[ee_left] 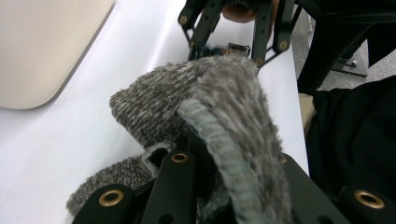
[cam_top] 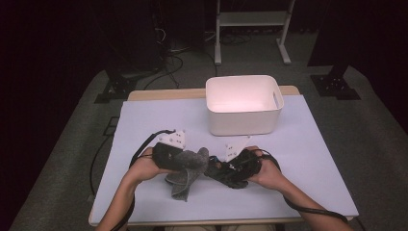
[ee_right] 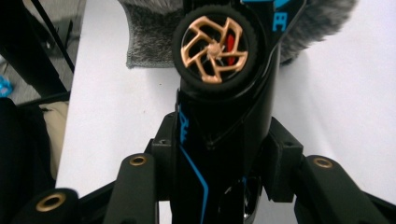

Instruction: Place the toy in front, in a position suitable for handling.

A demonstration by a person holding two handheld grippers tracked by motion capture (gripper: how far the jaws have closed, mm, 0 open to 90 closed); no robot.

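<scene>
A toy car (ee_right: 219, 107), black with blue trim and a gold-spoked wheel, is gripped across its body by the right tool (cam_top: 226, 169), whose jaws are closed part-way onto its sides. Its long axis runs straight out along those jaws, nose toward a grey fuzzy sock (cam_top: 188, 166) just ahead of it. In the high view the car is seen near the front middle of the worktop (cam_top: 144, 125), between the person's two hands.

The sock is pinched by the left tool (ee_left: 196, 154), its jaws closed nearly tight on the knit cuff; the cloth drapes over them and partly hangs toward the surface. From the left gripper view the sock's bulging end is seen touching or almost touching the right tool's jaws opposite.

So the two tools face each other, car pointing into the sock. The coming move is judged to turn on that line: the car's nose must meet the sock's opening, which cannot be made out clearly here.

A white bin (cam_top: 243, 103) stands well behind both, toward the far edge.
</scene>
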